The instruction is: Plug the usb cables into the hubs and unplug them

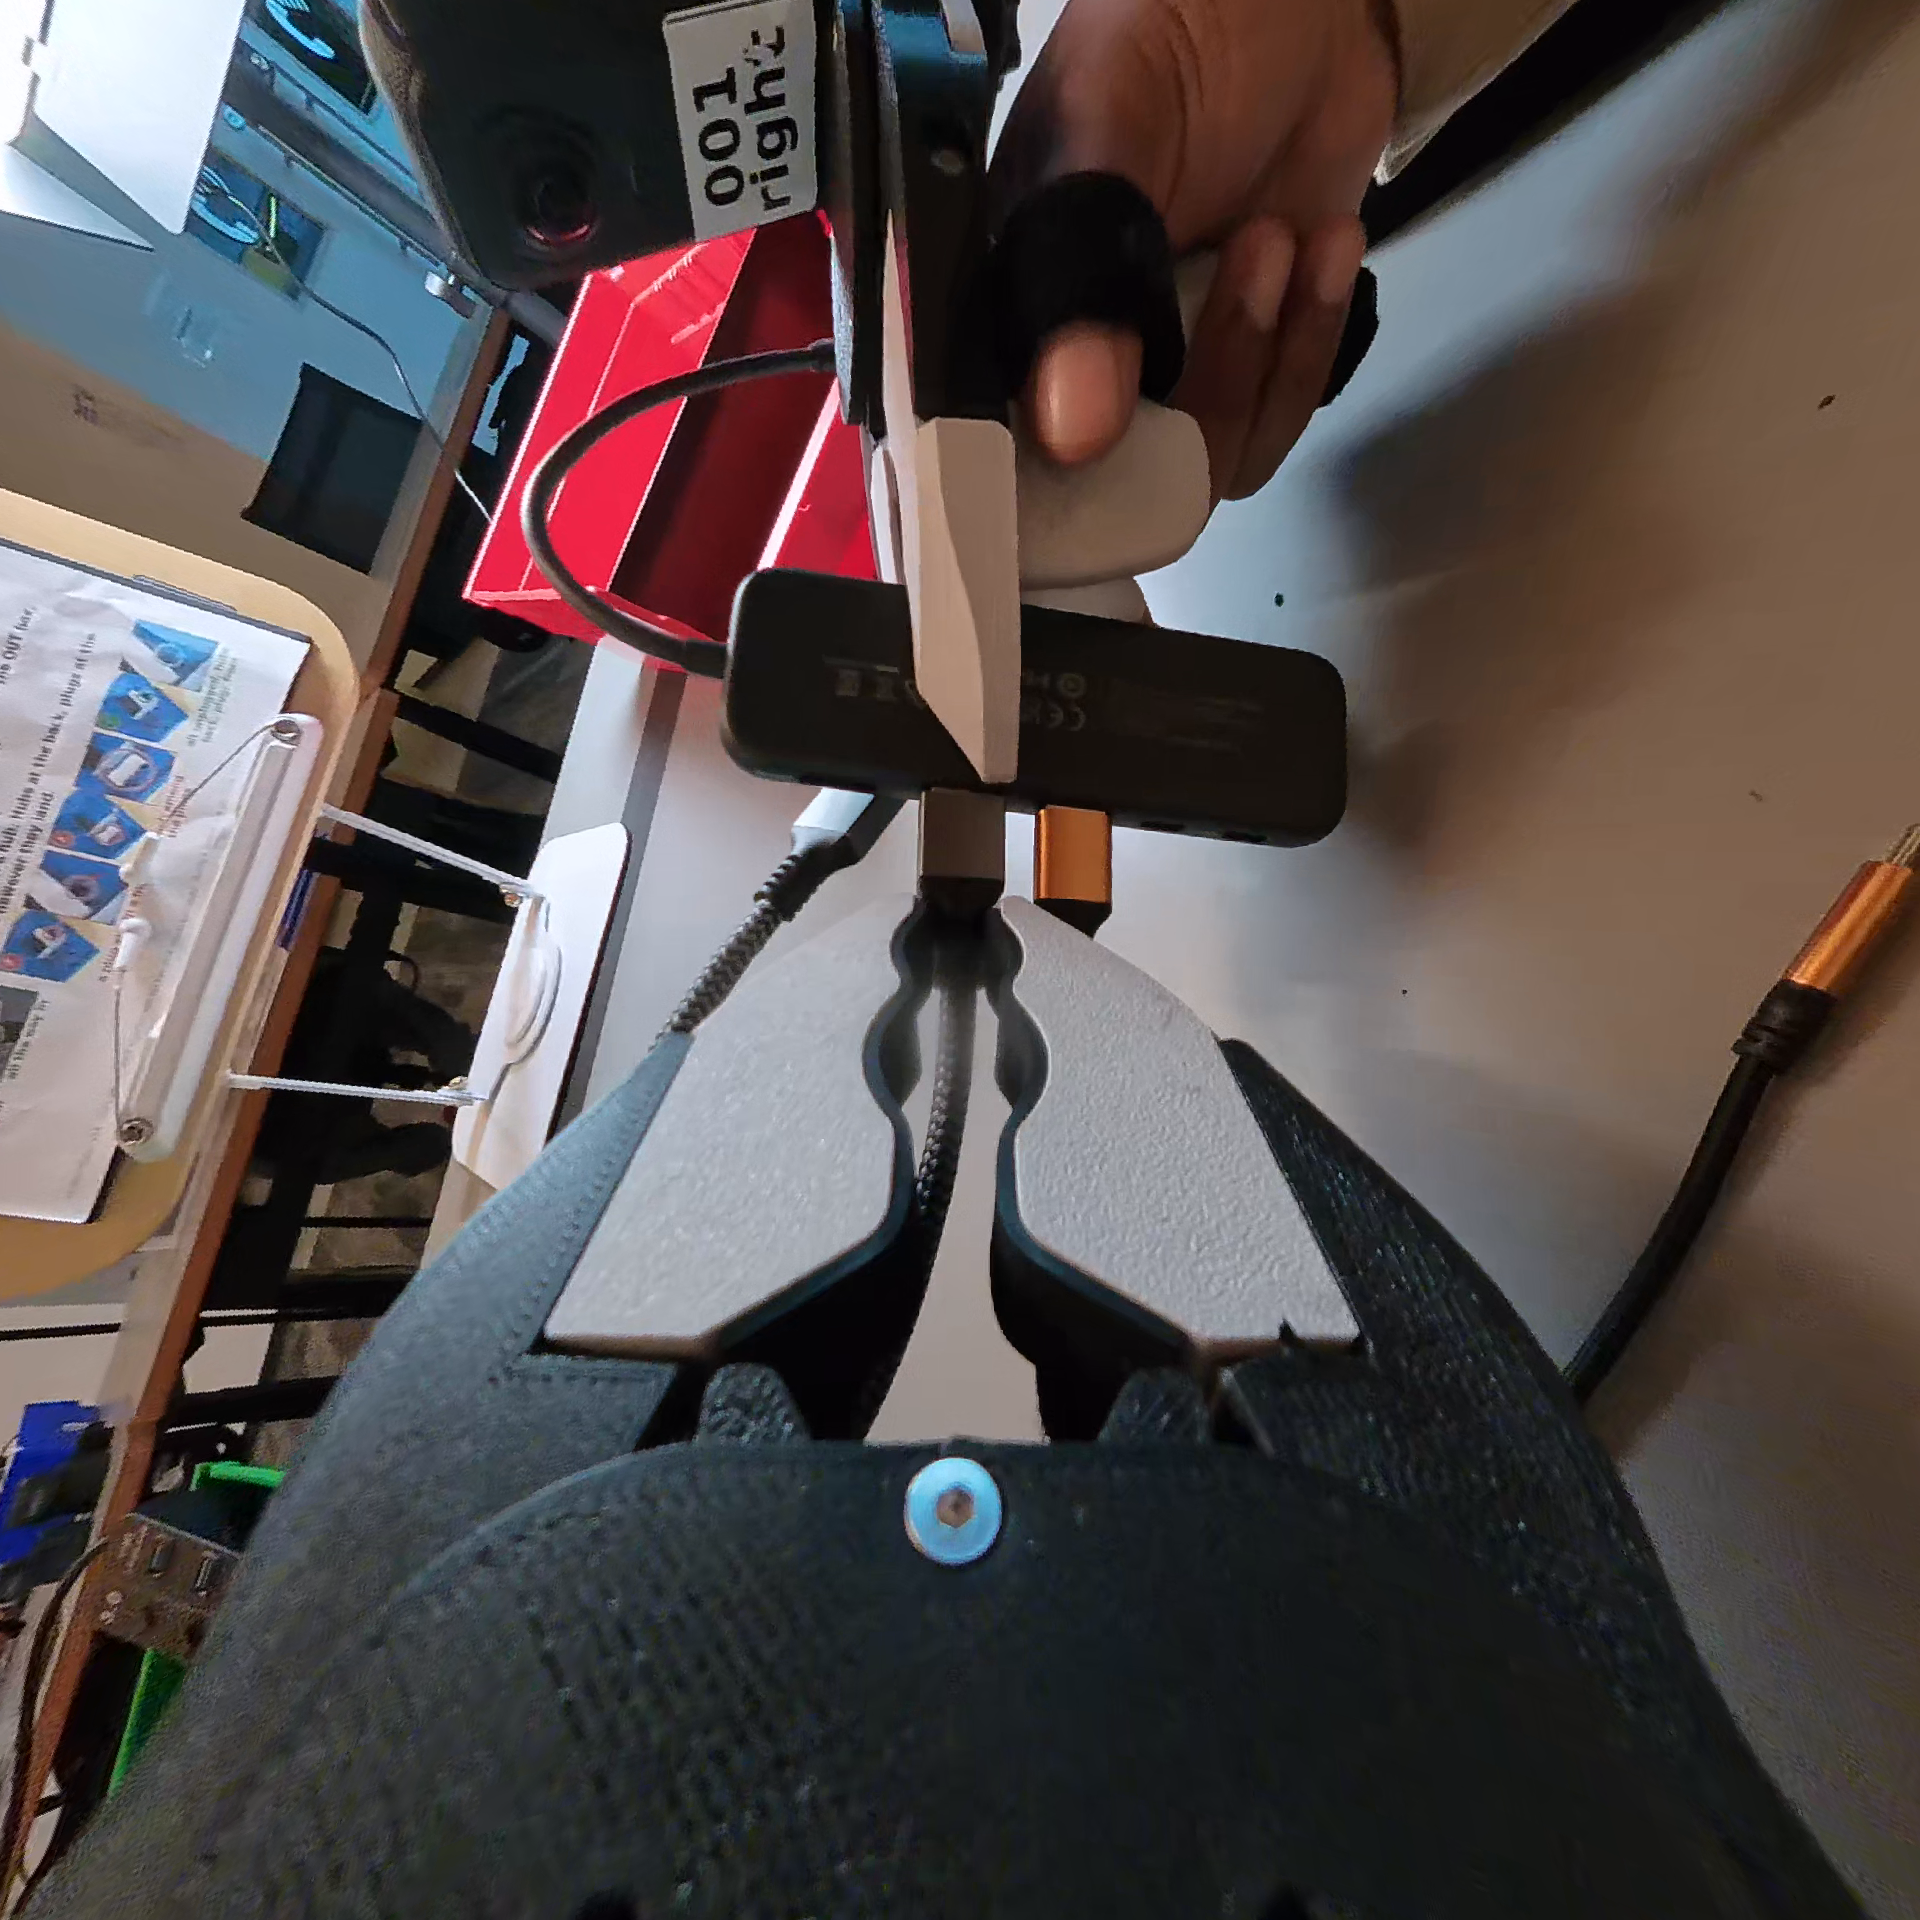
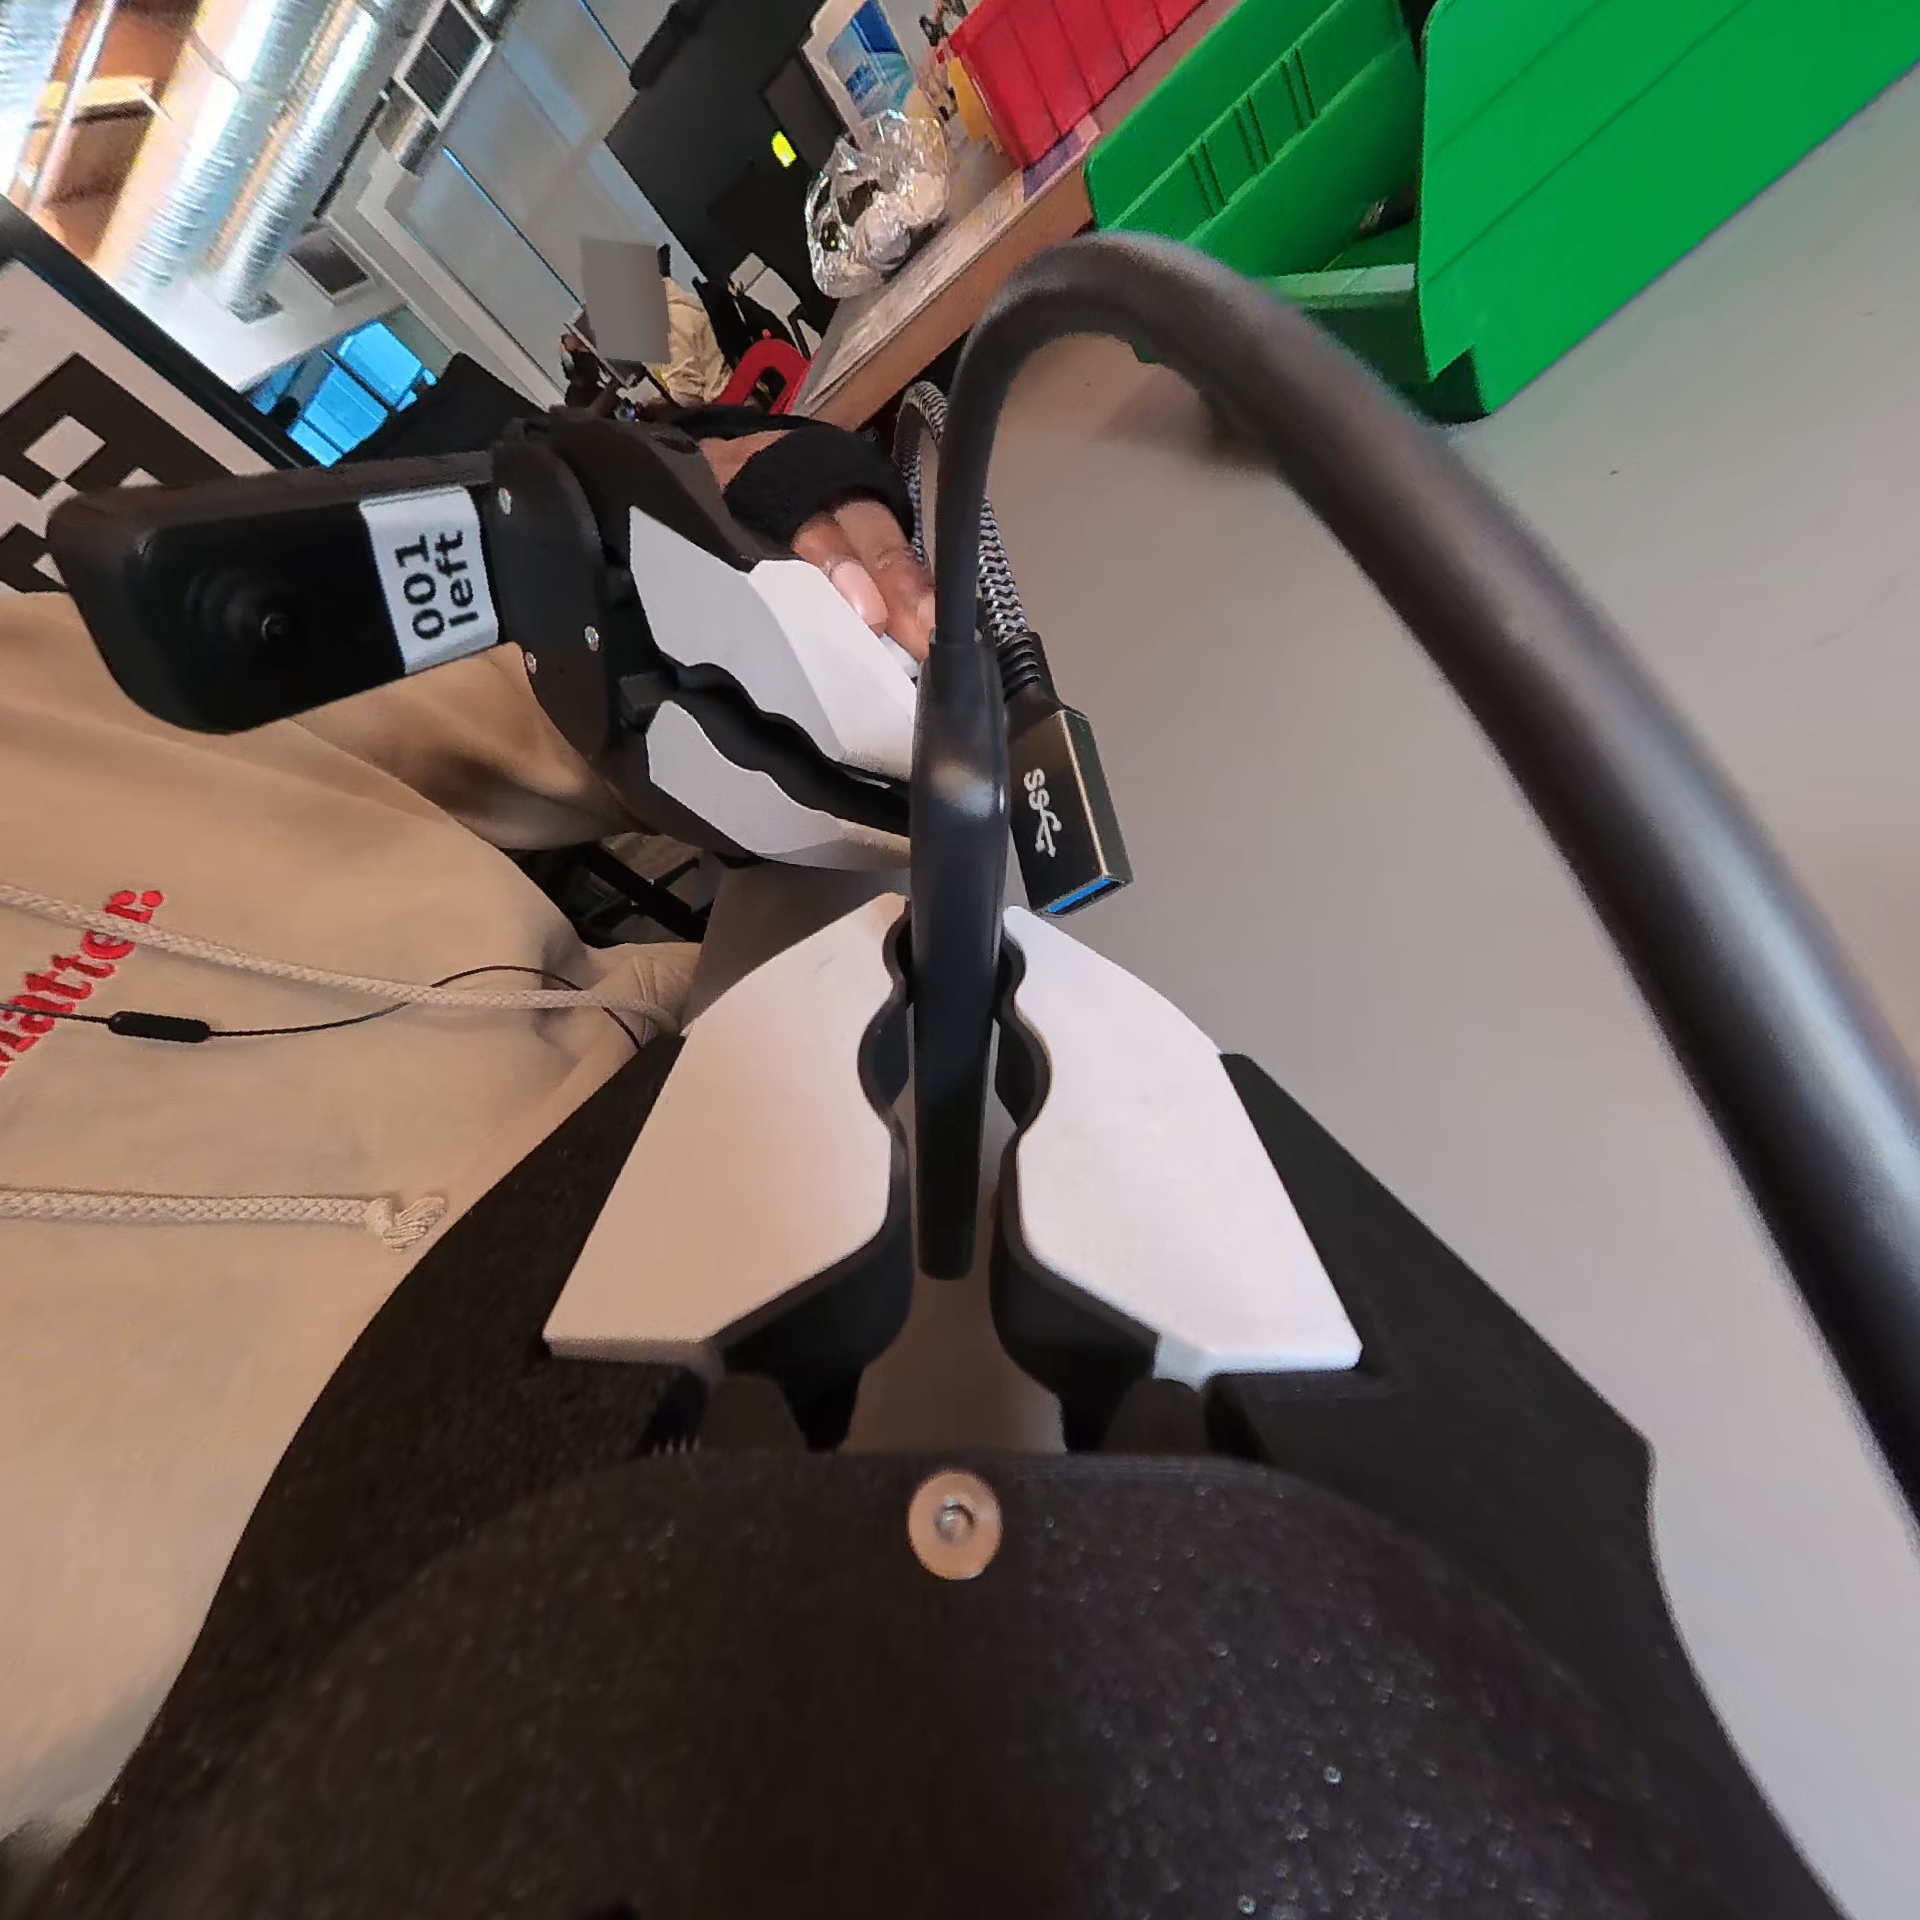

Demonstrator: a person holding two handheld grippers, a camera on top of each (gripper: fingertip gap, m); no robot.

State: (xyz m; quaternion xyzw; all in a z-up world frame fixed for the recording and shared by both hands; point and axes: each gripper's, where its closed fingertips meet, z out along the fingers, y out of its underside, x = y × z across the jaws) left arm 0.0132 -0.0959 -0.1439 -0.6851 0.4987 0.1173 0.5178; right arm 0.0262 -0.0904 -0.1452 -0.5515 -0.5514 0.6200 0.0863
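Observation:
In the left wrist view a black USB hub (image 1: 1174, 717) is held off the white table. My right gripper (image 1: 1023, 675) is shut across it, one white finger (image 1: 961, 582) in front. My left gripper (image 1: 958, 920) is shut on a braided cable (image 1: 940, 1101) just behind its grey plug (image 1: 961, 847), which sits in the hub's edge. An orange plug (image 1: 1073, 868) is plugged in beside it. In the right wrist view my right gripper (image 2: 956, 930) clamps the hub (image 2: 961, 831) edge-on, with the left gripper (image 2: 894, 774) on its far side. A grey USB socket end (image 2: 1070, 810) on a braided cable hangs beside the hub.
A second orange plug (image 1: 1849, 925) on a black cable lies on the table (image 1: 1558, 520) to the right. A red bin (image 1: 665, 468) stands behind the hub. Green bins (image 2: 1558, 208) stand at the table's far side. The hub's own cable (image 2: 1455, 499) loops overhead. A person's beige hoodie (image 2: 260, 1039) is close on the left.

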